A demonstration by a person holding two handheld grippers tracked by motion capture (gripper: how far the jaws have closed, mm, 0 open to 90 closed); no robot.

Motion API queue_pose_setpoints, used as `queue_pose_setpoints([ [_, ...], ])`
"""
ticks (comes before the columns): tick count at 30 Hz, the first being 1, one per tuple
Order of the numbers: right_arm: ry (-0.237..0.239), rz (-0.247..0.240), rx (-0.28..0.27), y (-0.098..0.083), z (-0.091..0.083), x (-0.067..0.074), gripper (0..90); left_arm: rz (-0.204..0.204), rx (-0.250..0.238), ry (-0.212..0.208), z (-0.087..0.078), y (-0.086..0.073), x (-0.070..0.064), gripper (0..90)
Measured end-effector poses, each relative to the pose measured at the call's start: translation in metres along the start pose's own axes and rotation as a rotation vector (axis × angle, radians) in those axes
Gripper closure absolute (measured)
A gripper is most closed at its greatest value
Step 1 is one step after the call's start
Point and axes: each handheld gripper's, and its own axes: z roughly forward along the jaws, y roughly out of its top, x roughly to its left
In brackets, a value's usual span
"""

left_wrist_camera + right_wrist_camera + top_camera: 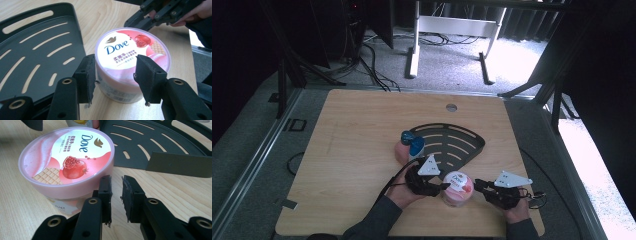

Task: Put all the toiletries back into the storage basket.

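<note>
Two handheld grippers flank a squat round Dove tub (457, 189) near the front edge of the table (357, 130). Tub: translucent pink plastic wall, flat glossy lid printed with a pomegranate and a wafer, barcode low on the side; it stands upright on the wood, just in front of the black tray (462, 142). Left gripper (115, 75): matte black jaws with rough, frayed pads, spread to either side of the tub's wall; a small gap shows at each pad, so the tub is released, not clamped. Right gripper (116, 195): jaws nearly together with a narrow slit between the pads, nothing in it; it sits just beside the tub, its left pad close against the wall, contact cannot be told. Tray: fan-shaped, dark, smooth plastic with a raised rim and rows of curved slots, lying flat. Behind the tub, at the tray's left edge, stands a pinkish bottle (404, 150) with a blue cap (413, 143). Table surface is pale wood-grain laminate with rounded corners and a round grommet hole (451, 107) near the far edge. Beyond it: grey carpet, loose black cables (372, 65), a white metal frame (452, 30), dark curtains at the sides.
</note>
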Motion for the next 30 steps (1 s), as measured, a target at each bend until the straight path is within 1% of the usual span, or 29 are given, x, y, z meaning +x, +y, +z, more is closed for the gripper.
queue_pose_setpoints([
  [1,-0.001,-0.008,0.009,-0.001,-0.001,0.001,73.3,-0.020,-0.005,0.001,-0.002,-0.002,0.002,47.0],
  [3,0.003,-0.011,0.012,-0.001,-0.002,0.002,72.3,-0.020,0.003,0.009,-0.003,-0.004,0.002,44.6],
  [6,0.005,-0.021,0.019,-0.002,-0.005,0.003,69.0,-0.029,-0.002,-0.004,-0.005,-0.007,0.002,43.6],
  [8,0.005,-0.021,0.020,-0.003,-0.006,0.004,65.1,-0.028,-0.003,-0.010,-0.007,-0.009,0.002,43.5],
  [10,0.007,-0.021,0.022,-0.003,-0.008,0.005,61.7,-0.028,0.000,-0.011,-0.007,-0.010,0.003,42.1],
  [11,0.007,-0.021,0.022,-0.003,-0.008,0.005,61.7,-0.028,0.000,-0.011,-0.007,-0.010,0.003,41.3],
  [12,0.012,-0.022,0.023,-0.004,-0.009,0.005,61.7,-0.028,0.000,-0.011,-0.007,-0.010,0.003,41.3],
  [13,0.028,-0.029,0.031,-0.005,-0.010,0.006,57.6,-0.038,0.002,-0.018,-0.006,-0.013,0.004,40.2],
  [15,0.040,-0.034,0.037,-0.006,-0.010,0.007,55.2,-0.046,0.005,-0.025,-0.005,-0.016,0.004,39.3],
  [16,0.052,-0.037,0.039,-0.007,-0.011,0.007,53.8,-0.045,0.011,-0.030,-0.004,-0.017,0.004,39.3],
  [17,0.052,-0.037,0.039,-0.007,-0.011,0.007,53.8,-0.045,0.011,-0.030,-0.004,-0.017,0.004,39.3],
  [18,0.064,-0.044,0.040,-0.007,-0.011,0.008,53.8,-0.045,0.011,-0.030,-0.004,-0.017,0.004,39.3],
  [19,0.089,-0.051,0.050,-0.009,-0.011,0.009,48.7,-0.033,0.031,-0.042,0.001,-0.019,0.000,39.3],
  [20,0.105,-0.058,0.053,-0.009,-0.011,0.010,47.0,-0.026,0.035,-0.039,0.002,-0.019,-0.001,39.3],
  [24,0.139,-0.064,0.044,-0.010,-0.011,0.012,42.8,-0.015,0.042,-0.056,0.006,-0.021,-0.002,35.8],
  [25,0.145,-0.065,0.040,-0.009,-0.011,0.013,41.5,-0.016,0.039,-0.059,0.007,-0.021,-0.002,35.3],
  [28,0.155,-0.071,0.031,-0.009,-0.010,0.013,39.5,0.000,0.052,-0.055,0.007,-0.022,-0.003,34.2],
  [30,0.159,-0.072,0.030,-0.009,-0.009,0.013,39.5,0.000,0.052,-0.055,0.007,-0.022,-0.003,33.5],
])
